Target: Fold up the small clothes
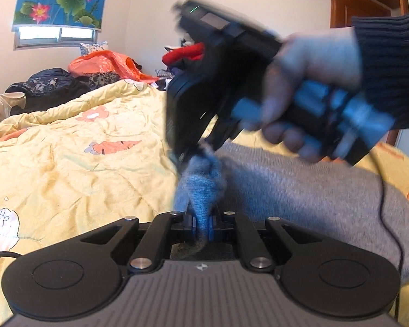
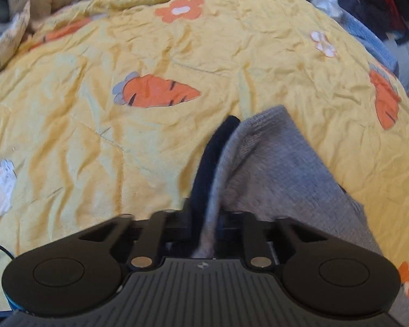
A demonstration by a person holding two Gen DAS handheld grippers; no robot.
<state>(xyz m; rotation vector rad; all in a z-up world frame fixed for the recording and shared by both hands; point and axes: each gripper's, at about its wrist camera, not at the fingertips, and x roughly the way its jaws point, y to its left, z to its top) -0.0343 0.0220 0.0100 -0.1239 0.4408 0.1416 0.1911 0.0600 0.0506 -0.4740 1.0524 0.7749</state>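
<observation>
My left gripper [image 1: 201, 224] is pinched tight on a bunched bit of the grey knit garment [image 1: 300, 188]. The blue pads [image 1: 211, 227] squeeze the cloth from both sides. My right gripper [image 2: 208, 234] is closed on another edge of the same garment [image 2: 275, 163], and a dark lining [image 2: 212, 158] shows along the held fold. In my left view I can see my right gripper [image 1: 188, 155] just past my left one, with my right hand [image 1: 308, 90] around its handle. It looks blurry.

The rest of the grey garment lies on the bed, on the yellow quilt [image 1: 81, 150] with carrots and flowers, stretching toward the right edge of the bed. A thin black cable [image 1: 387, 212] runs over it.

I think I am partway into a fold, with two spots lifted close together. The cloth is thick and bunched, so it could slip out of one gripper if I pull the two apart too hard. The fold could also land crooked, because the held bits are scrunched and not flat. The cable could snag the knit.

Far back on the bed is an orange plastic bag [image 1: 109, 64]. I cannot see what is in it. Beside it sit dark clothes [image 1: 49, 84] and a red piece [image 1: 182, 53], in a loose pile.
</observation>
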